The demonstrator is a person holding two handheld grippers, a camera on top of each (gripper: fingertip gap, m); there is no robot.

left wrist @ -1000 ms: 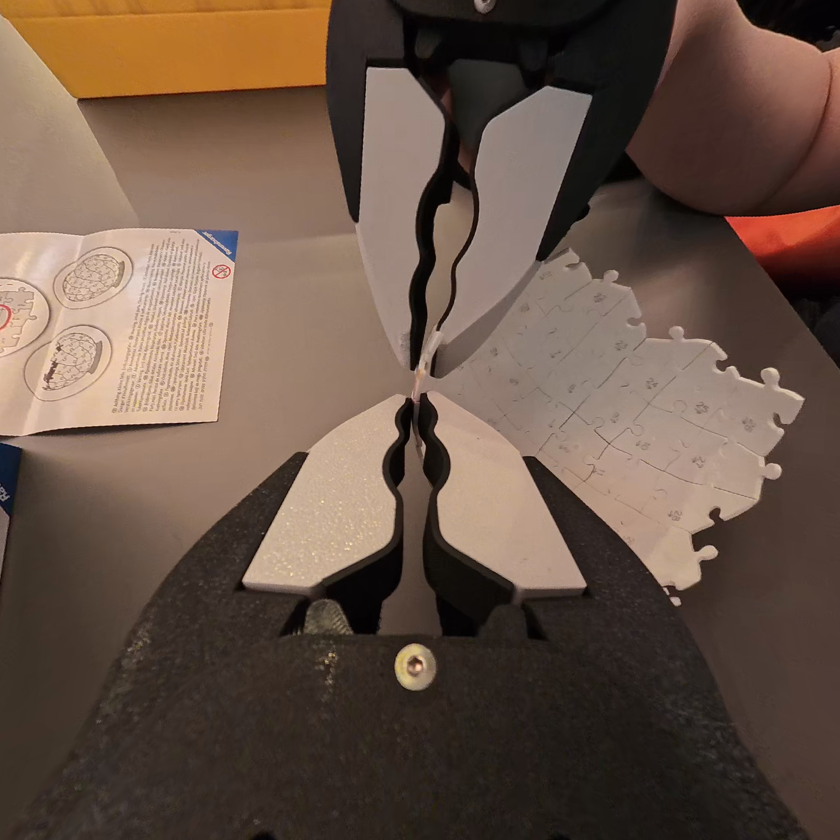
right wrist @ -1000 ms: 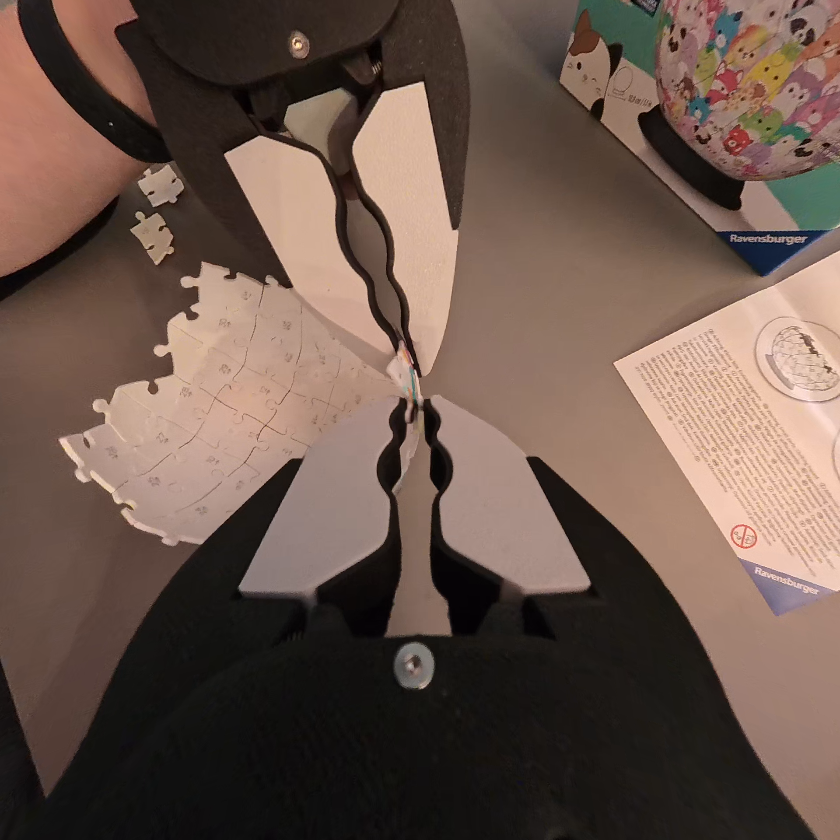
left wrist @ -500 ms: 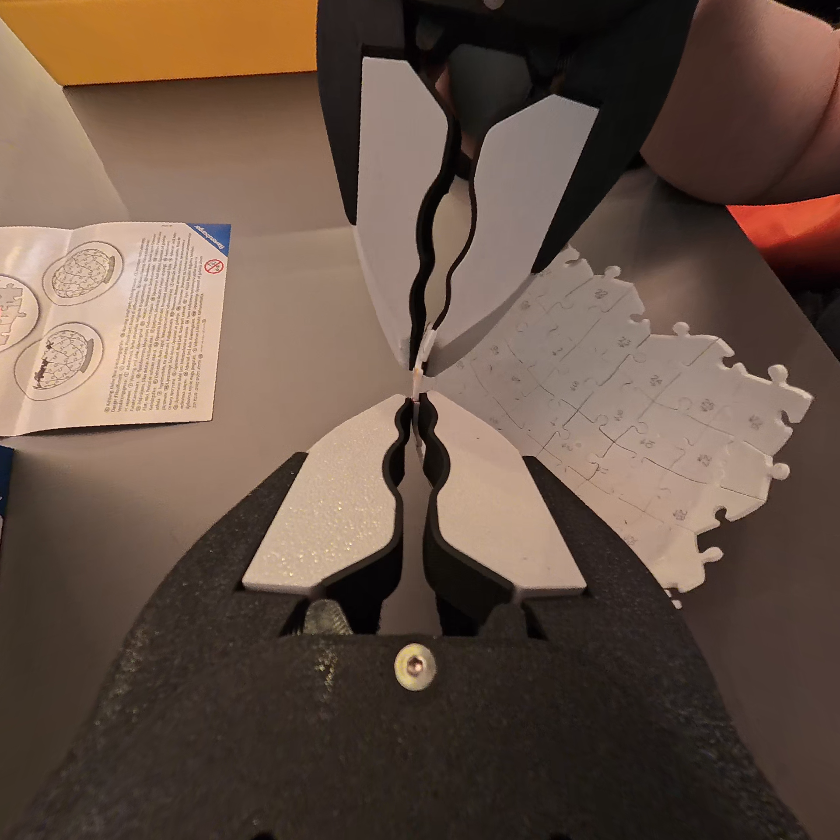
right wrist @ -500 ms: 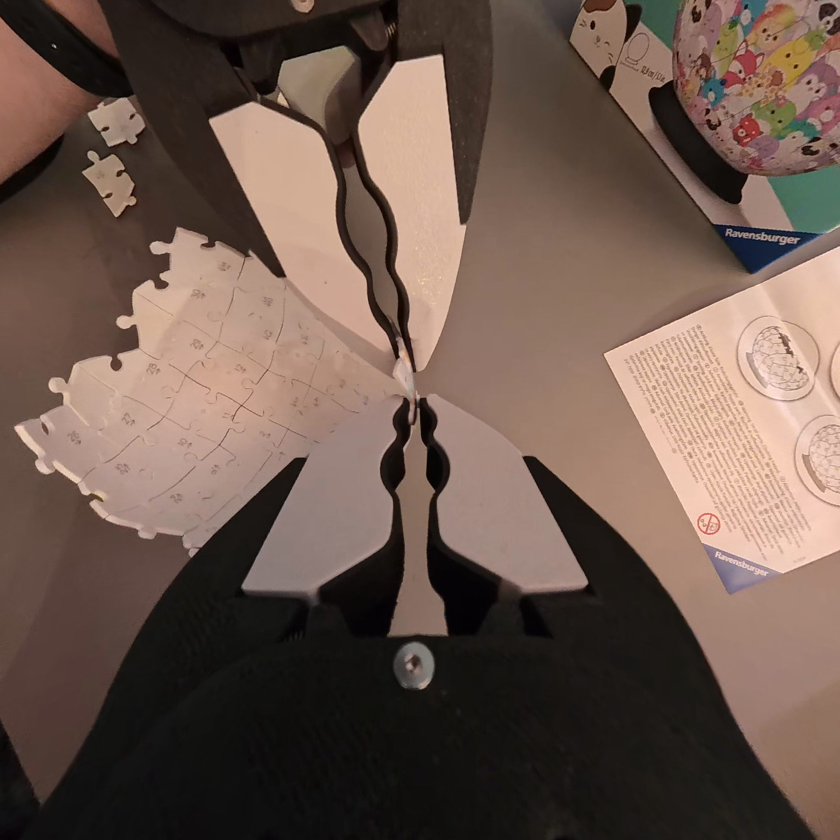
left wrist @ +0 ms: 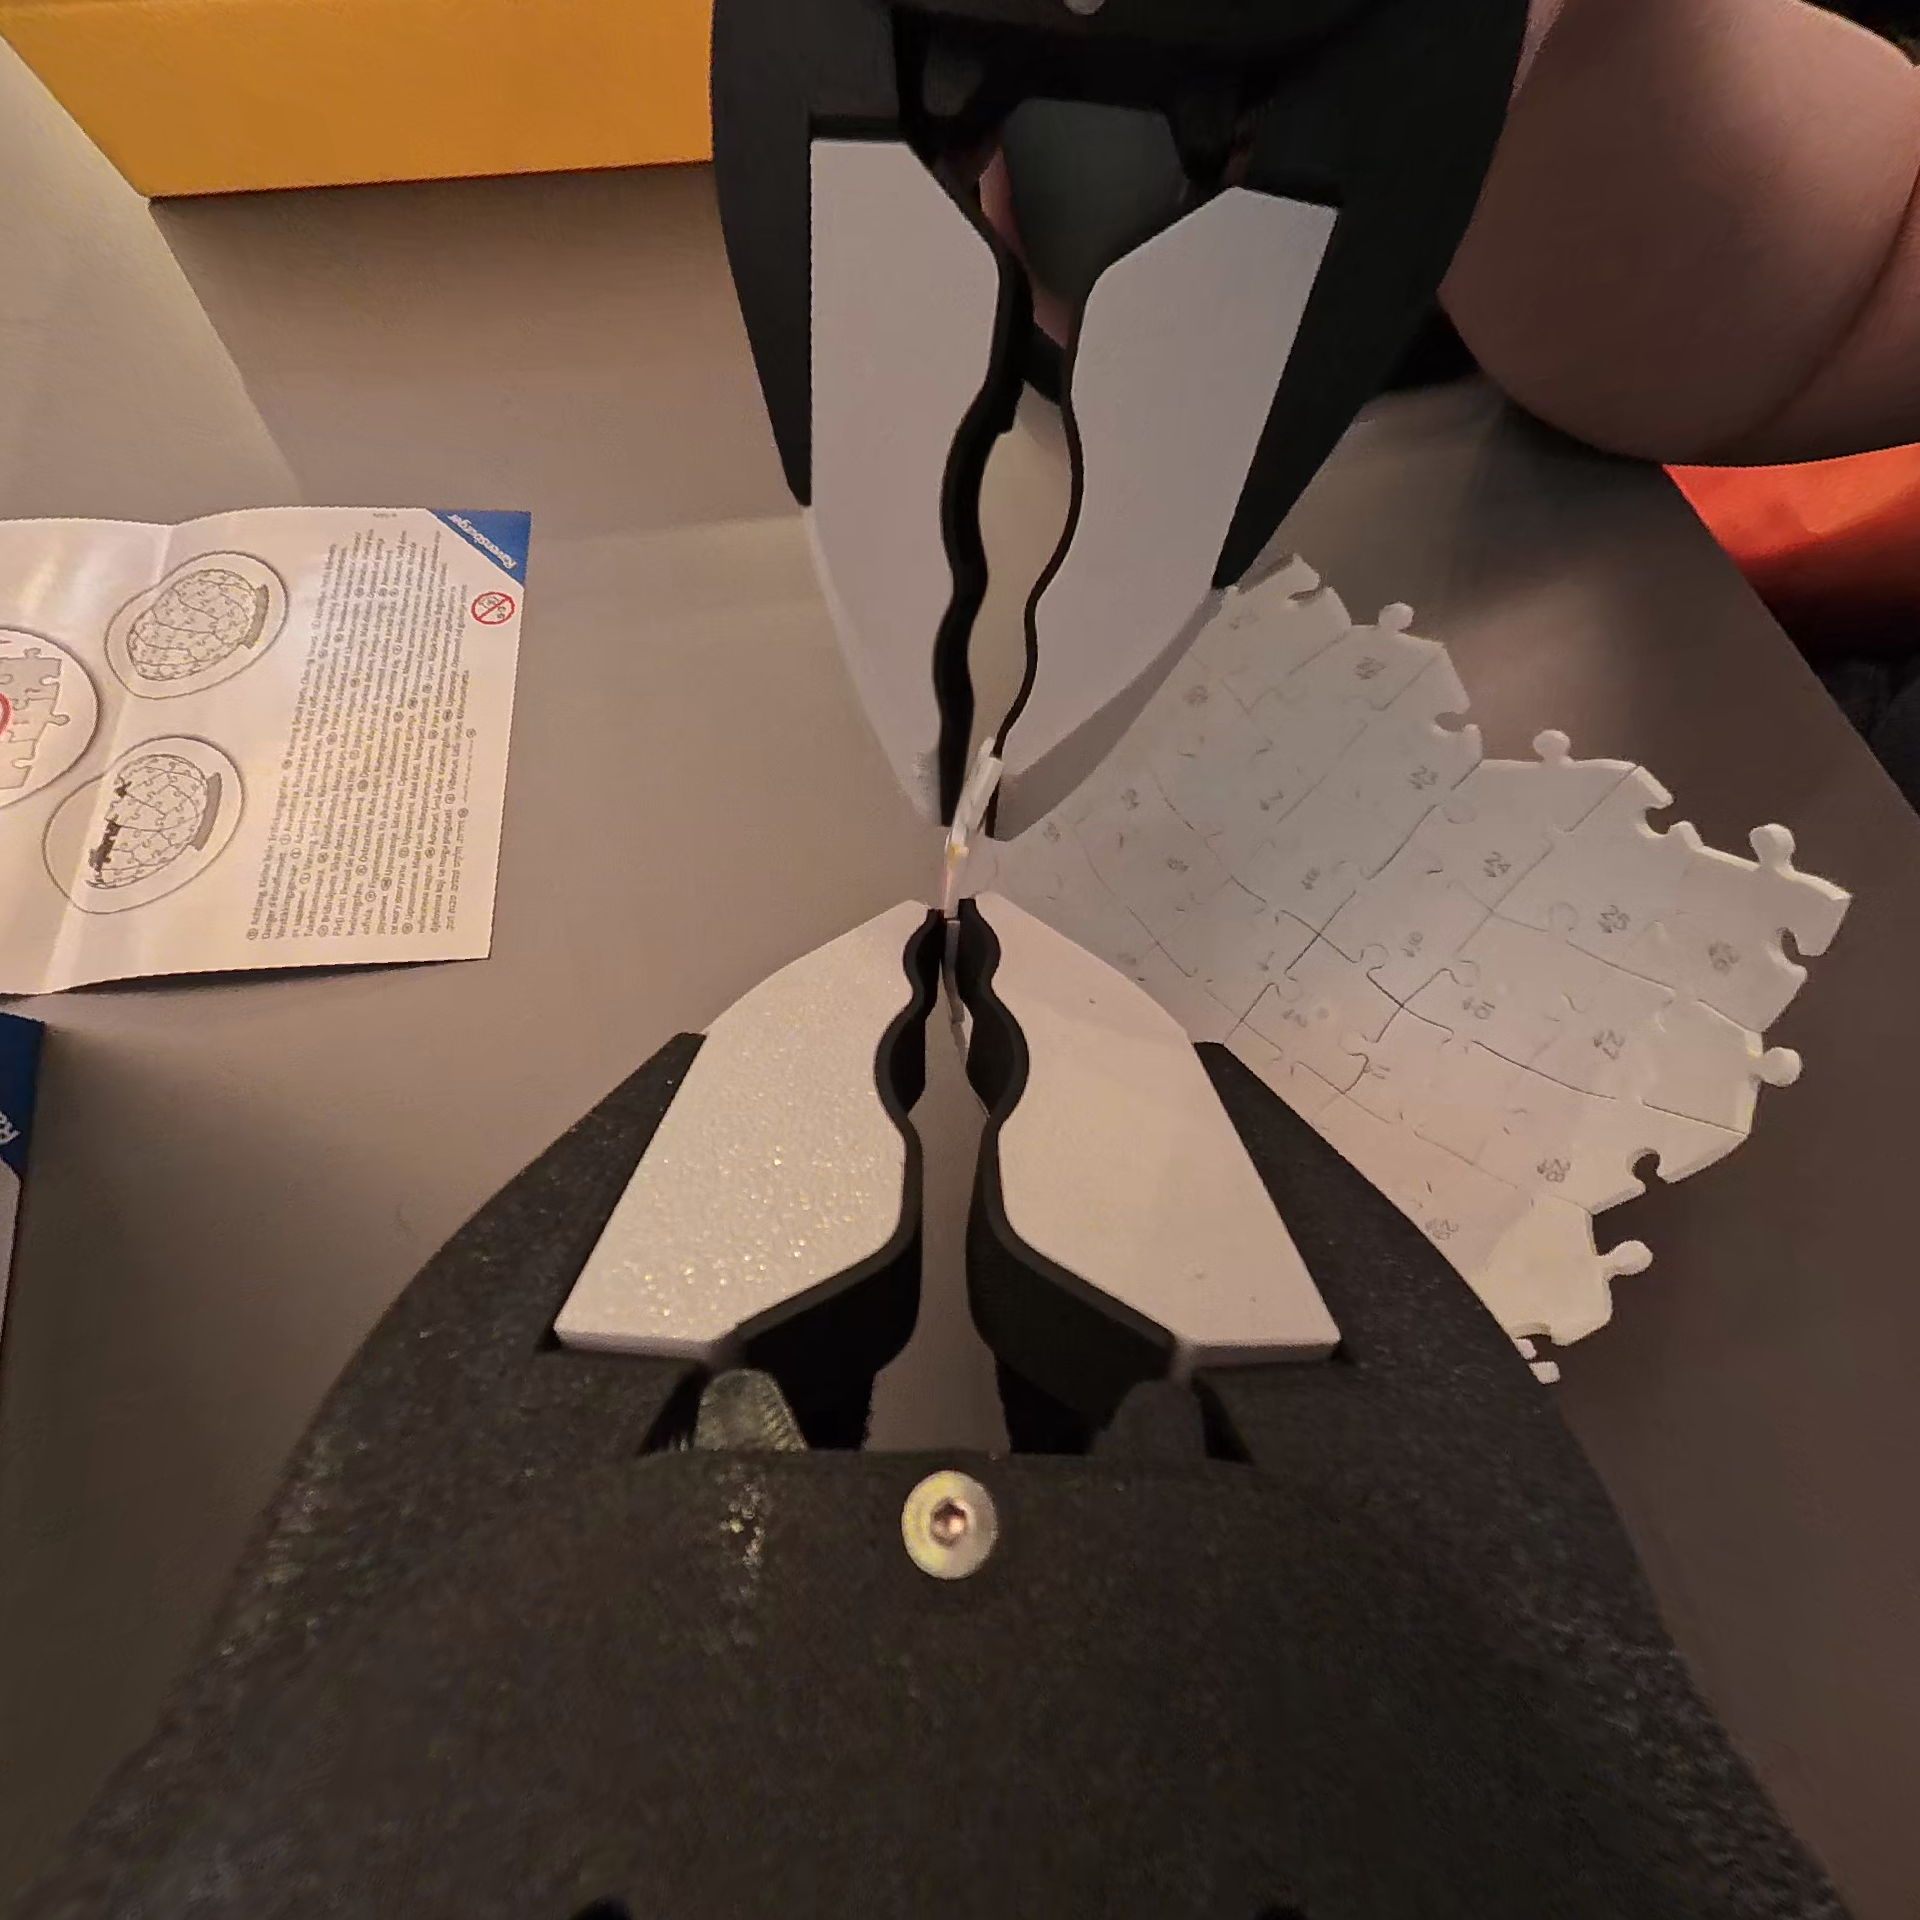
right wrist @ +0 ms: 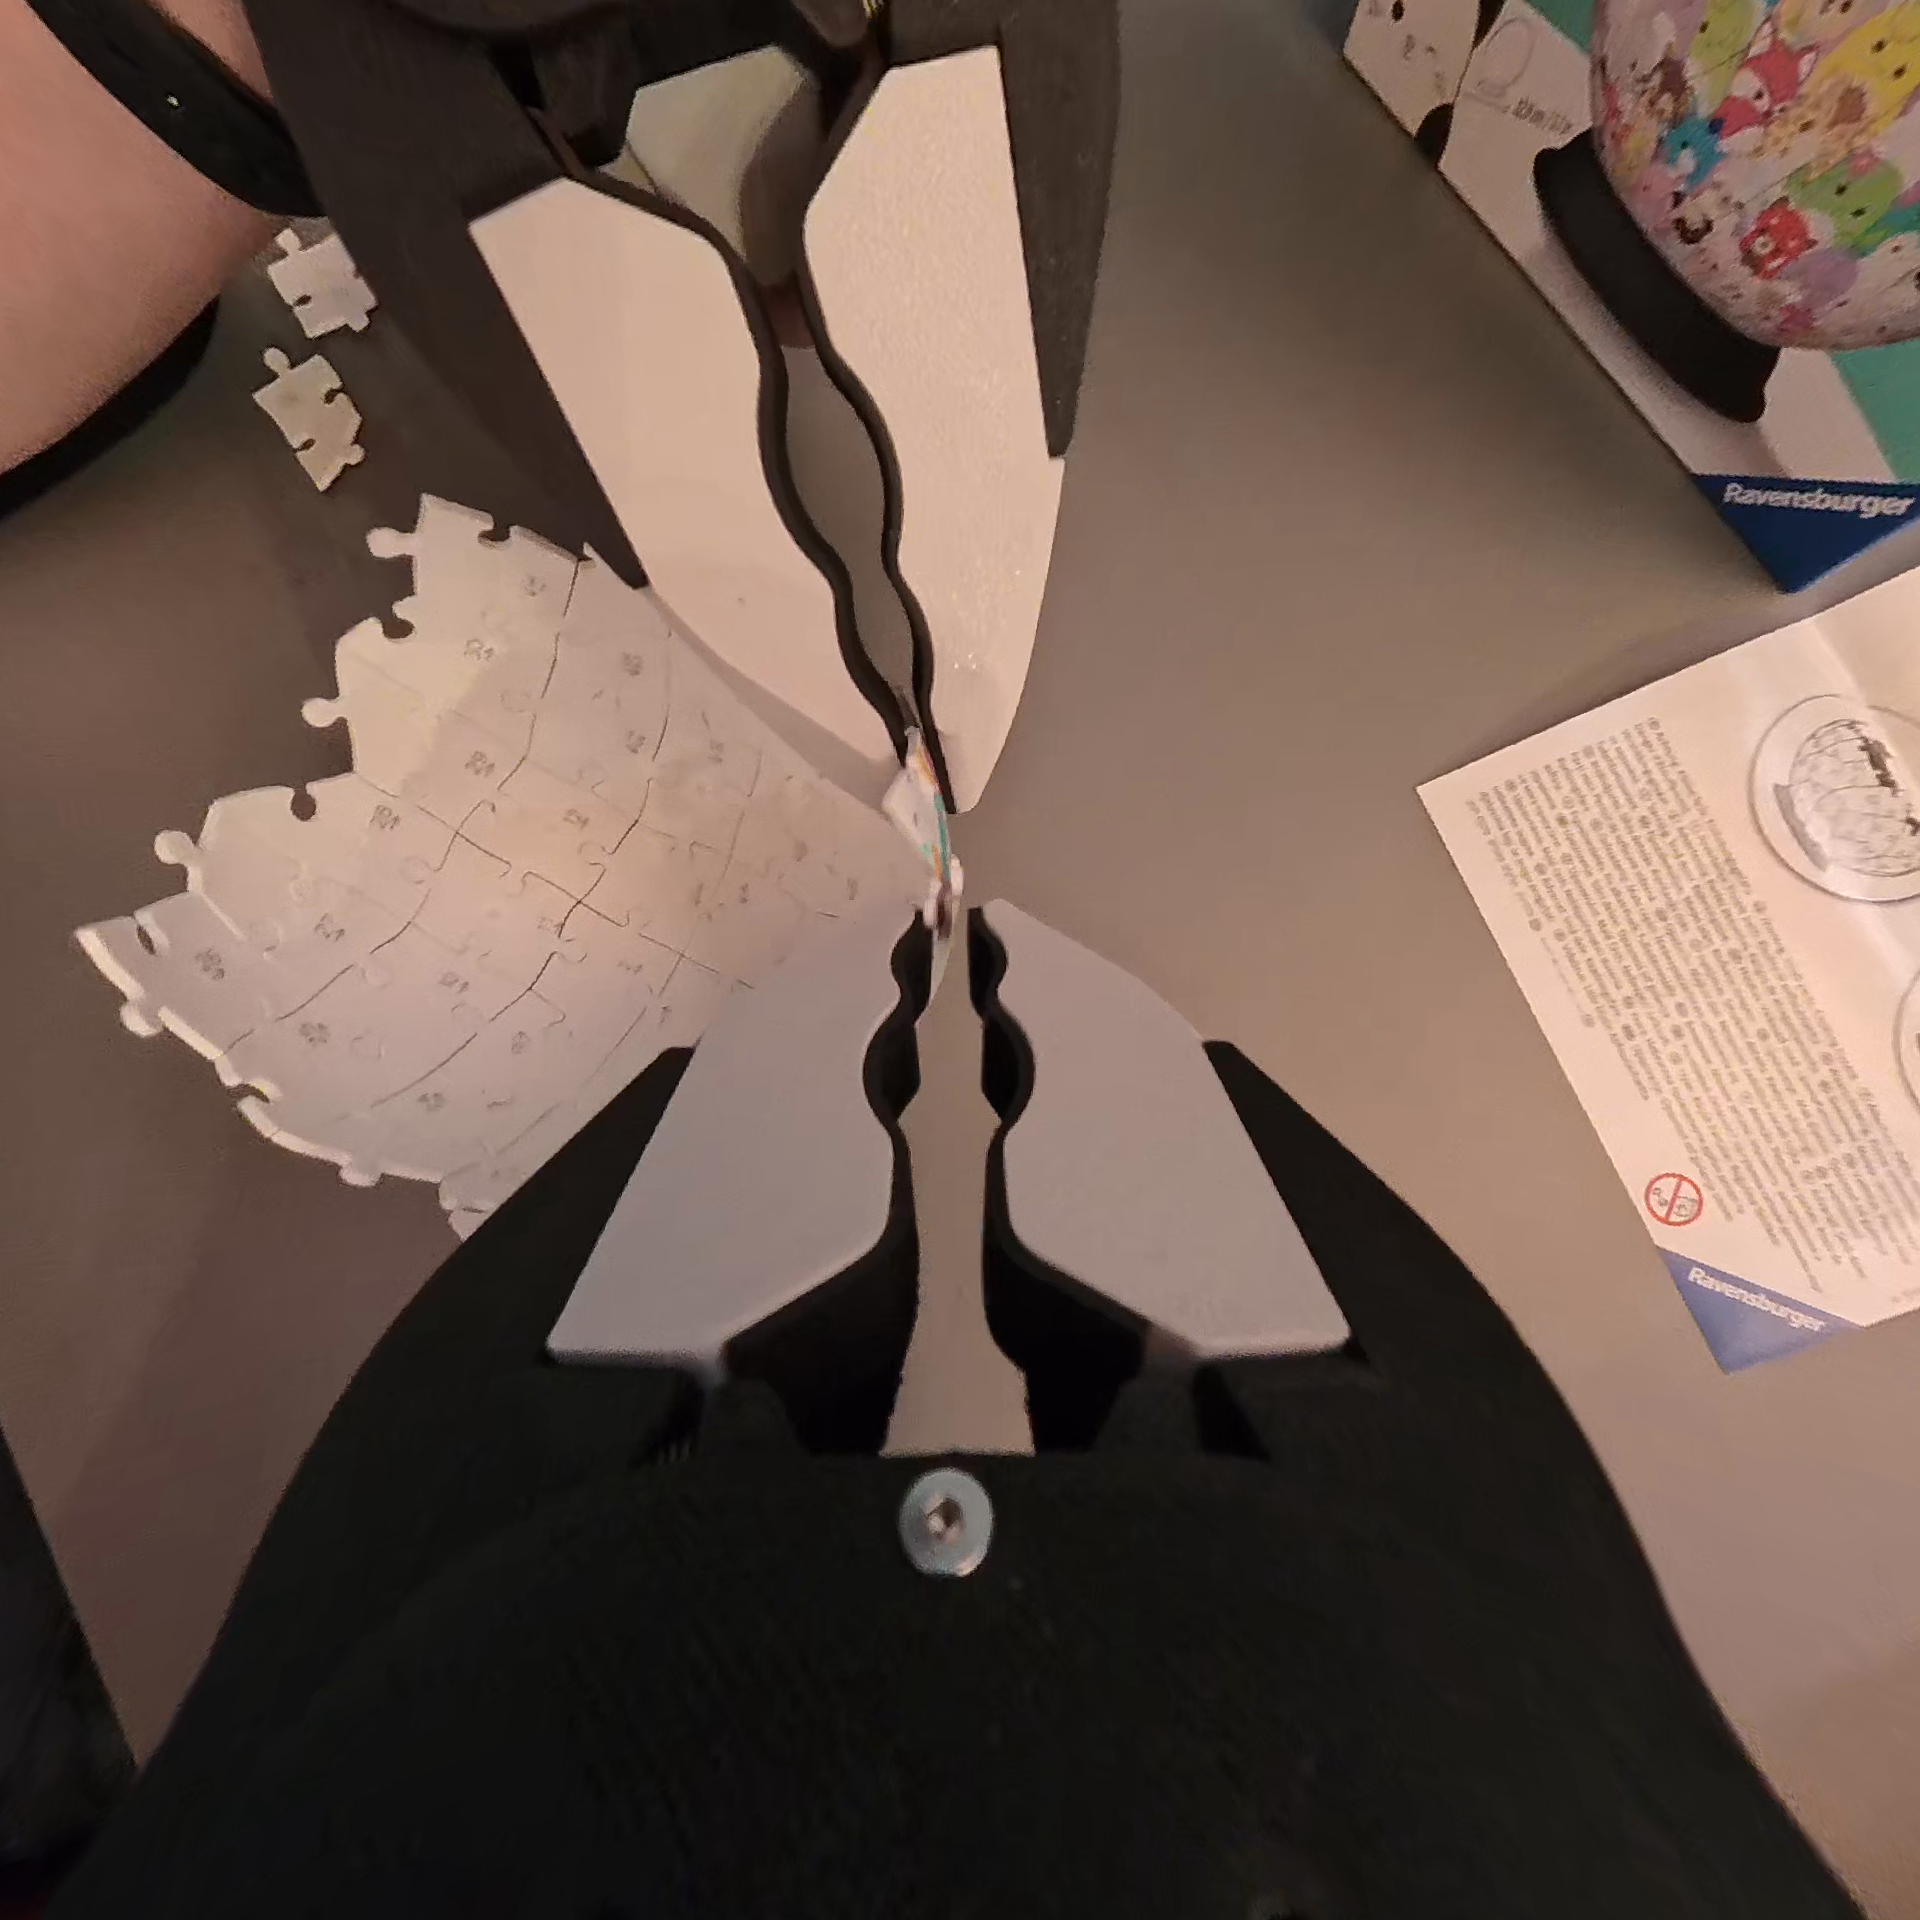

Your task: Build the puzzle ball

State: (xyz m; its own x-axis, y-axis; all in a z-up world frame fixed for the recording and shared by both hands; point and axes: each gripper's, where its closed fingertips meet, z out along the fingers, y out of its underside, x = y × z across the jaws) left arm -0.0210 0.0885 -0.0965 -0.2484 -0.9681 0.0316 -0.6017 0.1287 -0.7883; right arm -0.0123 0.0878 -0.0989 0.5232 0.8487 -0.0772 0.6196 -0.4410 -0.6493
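My left gripper [left wrist: 948, 920] and my right gripper [right wrist: 943, 923] face each other tip to tip above the grey table [left wrist: 644, 1039]. Each is shut on a small puzzle piece held edge-on. The left one's piece [right wrist: 920, 805] shows a coloured edge. The right one's piece [left wrist: 977, 790] meets it between the tips. In the left wrist view the right gripper [left wrist: 964, 821] comes in from the top. In the right wrist view the left gripper [right wrist: 928, 769] does the same. An assembled curved white puzzle section [left wrist: 1455, 935], numbered back face up, lies on the table beside the tips. It also shows in the right wrist view [right wrist: 499, 883].
Two loose white pieces [right wrist: 312, 343] lie beyond the section. A folded instruction leaflet [left wrist: 312, 727] [right wrist: 1714, 987] and the puzzle box [right wrist: 1766, 312] lie on the other side. A yellow box [left wrist: 364, 94] stands at the back. A person's arm [left wrist: 1714, 260] rests near the table edge. Only a small space, under 4 cm, lies between the two pairs of fingers.
Both grippers stay shut and tip to tip. The pair has shifted and turned slightly over the table, and the two pieces sit a little closer together.
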